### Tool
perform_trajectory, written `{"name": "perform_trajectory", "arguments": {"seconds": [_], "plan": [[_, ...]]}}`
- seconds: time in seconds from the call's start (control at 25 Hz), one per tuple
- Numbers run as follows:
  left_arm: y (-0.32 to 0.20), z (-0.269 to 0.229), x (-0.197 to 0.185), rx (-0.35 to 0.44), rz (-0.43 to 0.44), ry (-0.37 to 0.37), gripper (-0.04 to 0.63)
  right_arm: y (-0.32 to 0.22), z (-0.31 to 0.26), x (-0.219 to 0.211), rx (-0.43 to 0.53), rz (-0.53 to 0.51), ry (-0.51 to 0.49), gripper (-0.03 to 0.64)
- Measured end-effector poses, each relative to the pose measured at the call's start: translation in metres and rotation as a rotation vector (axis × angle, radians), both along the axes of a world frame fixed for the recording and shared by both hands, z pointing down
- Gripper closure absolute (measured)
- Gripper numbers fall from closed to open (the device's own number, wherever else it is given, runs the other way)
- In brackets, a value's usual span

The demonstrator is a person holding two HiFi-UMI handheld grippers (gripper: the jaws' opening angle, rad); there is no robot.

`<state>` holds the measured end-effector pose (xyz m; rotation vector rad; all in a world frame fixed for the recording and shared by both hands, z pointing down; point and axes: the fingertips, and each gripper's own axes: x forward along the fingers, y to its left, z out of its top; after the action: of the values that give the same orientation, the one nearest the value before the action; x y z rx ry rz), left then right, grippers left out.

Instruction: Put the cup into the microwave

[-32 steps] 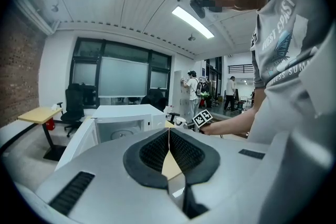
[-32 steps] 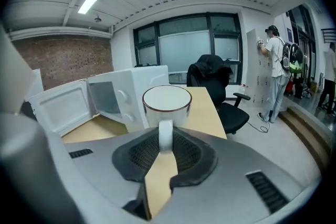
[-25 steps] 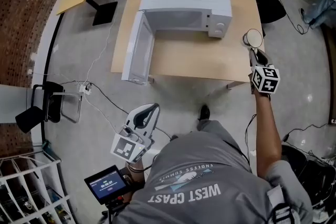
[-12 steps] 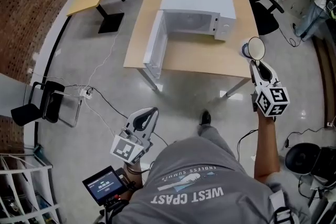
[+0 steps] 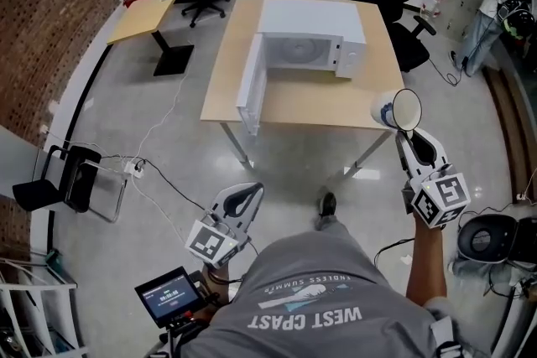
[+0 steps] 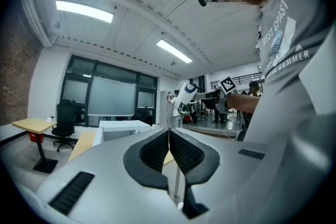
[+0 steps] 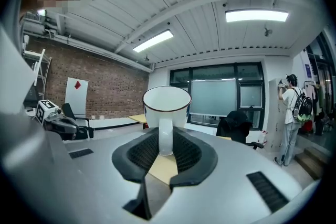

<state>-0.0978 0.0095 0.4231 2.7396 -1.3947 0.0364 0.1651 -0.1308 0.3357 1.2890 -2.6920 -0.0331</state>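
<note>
Rigid, breakable, likely slick-glazed, the white mug point(image 5: 394, 110) sits right of centre in head view, right tool point(image 7: 166, 149) clamped on its handle point(image 7: 165, 134); left tool point(image 6: 169, 145) closed, empty

Light wooden table point(image 5: 310, 102), white microwave point(image 5: 310, 17) on its far side, door open

The right gripper point(image 5: 407, 134) has drawn the cup point(image 5: 401, 109) back from the microwave point(image 5: 312, 36).
</note>
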Motion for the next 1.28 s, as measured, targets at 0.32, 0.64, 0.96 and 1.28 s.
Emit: {"name": "perform_trajectory", "arguments": {"seconds": [0.32,0.64,0.96,1.28], "plan": [[0.016,-0.005,0.002,0.028,0.031,0.018,0.574,0.033,-0.022,-0.010,0.040,-0.001,0.014,0.546],[0.014,-0.009,-0.011,0.034,-0.008,0.023,0.574,0.024,-0.024,-0.026,0.037,-0.040,0.016,0.546],[0.014,-0.003,-0.024,0.017,-0.019,0.024,0.574,0.012,-0.011,-0.051,0.002,-0.080,0.017,0.546],[-0.017,0.009,-0.033,-0.017,-0.059,0.022,0.574,-0.053,0.032,-0.076,-0.090,-0.116,0.031,0.546]]}}
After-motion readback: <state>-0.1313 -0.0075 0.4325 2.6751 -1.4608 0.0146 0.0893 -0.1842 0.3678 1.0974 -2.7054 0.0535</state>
